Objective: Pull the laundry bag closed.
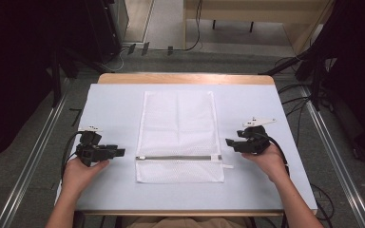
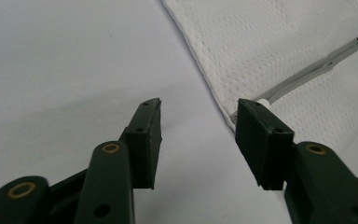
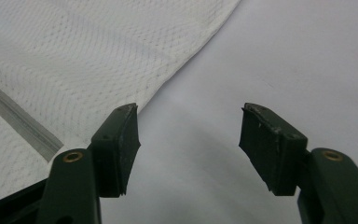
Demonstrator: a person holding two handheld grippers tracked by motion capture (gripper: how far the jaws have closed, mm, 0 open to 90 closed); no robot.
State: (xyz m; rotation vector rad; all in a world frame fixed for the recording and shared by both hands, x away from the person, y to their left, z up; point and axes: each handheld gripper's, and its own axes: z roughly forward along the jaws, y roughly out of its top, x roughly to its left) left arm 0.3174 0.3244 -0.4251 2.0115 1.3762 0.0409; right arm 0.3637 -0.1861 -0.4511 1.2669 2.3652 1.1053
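White mesh bag [image 1: 178,133], grey zipper [image 1: 178,157], no readable writing, pale table cover [image 1: 114,109]

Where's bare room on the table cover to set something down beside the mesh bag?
Bare strips of the table cover flank the white mesh laundry bag left and right, widest toward the far corners. Another runs along the near edge below the bag. It is tight beside the zipper, where the left claw and right claw sit, both open.

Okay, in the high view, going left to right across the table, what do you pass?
Left gripper → white mesh bag with its zipper running across it → right gripper, all on the pale table cover.
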